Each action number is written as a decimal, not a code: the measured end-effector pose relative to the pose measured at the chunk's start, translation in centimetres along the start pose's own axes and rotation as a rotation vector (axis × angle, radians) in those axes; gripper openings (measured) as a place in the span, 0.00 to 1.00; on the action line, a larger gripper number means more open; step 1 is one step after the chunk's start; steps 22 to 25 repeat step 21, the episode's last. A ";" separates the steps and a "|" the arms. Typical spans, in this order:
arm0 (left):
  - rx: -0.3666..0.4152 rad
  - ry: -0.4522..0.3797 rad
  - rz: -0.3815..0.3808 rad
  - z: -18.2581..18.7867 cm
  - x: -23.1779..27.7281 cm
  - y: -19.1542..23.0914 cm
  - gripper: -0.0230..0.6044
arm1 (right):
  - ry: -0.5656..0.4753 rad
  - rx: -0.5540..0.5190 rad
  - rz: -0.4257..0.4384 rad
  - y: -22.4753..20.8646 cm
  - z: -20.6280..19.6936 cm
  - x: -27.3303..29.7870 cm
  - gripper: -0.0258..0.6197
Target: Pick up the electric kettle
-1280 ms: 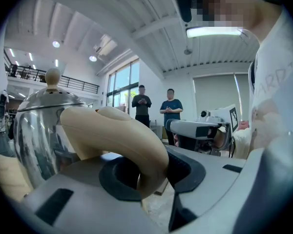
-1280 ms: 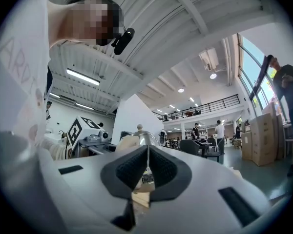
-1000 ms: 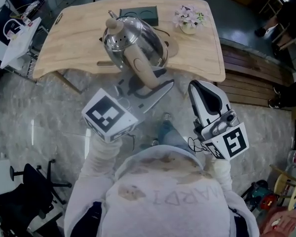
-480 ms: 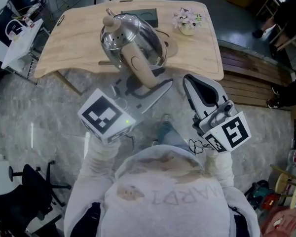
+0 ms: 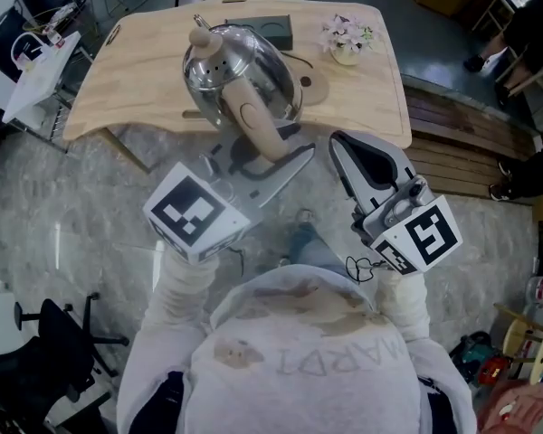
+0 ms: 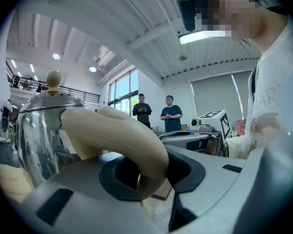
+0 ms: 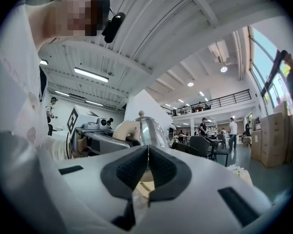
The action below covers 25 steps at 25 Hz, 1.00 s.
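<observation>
The steel electric kettle [image 5: 240,75] with a cream handle [image 5: 258,127] hangs tilted over the front edge of the wooden table [image 5: 136,80]. My left gripper [image 5: 273,155] is shut on the handle [image 6: 118,136], whose lower curve sits between the dark pads. The kettle's body [image 6: 39,130] shows just beyond, to the left. My right gripper [image 5: 347,148] hovers to the right of the handle and apart from it. Its jaws [image 7: 147,165] are shut with nothing between them, and the kettle [image 7: 150,129] lies ahead of them.
A dark square base [image 5: 258,30] and a small pot of flowers [image 5: 347,36] stand at the table's far side. Wooden steps [image 5: 457,143] lie to the right, and a black chair [image 5: 59,351] is at the lower left. Several people stand in the hall behind.
My right gripper has swung a little to the left, toward the kettle's handle. The left gripper and the kettle have barely moved.
</observation>
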<state>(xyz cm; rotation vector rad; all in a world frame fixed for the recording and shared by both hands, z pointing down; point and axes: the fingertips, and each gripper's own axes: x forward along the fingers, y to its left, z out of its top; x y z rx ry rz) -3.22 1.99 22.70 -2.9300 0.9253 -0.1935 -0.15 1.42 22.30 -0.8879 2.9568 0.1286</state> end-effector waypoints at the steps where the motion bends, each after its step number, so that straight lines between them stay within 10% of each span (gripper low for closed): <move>1: 0.000 -0.003 0.001 0.0 0.0 0.1 0.23 | 0.003 0.000 0.002 0.0 0.0 0.1 0.07; 25: -0.023 0.005 0.013 -0.2 0.1 0.3 0.23 | 0.015 0.016 0.024 0.1 -0.6 1.6 0.07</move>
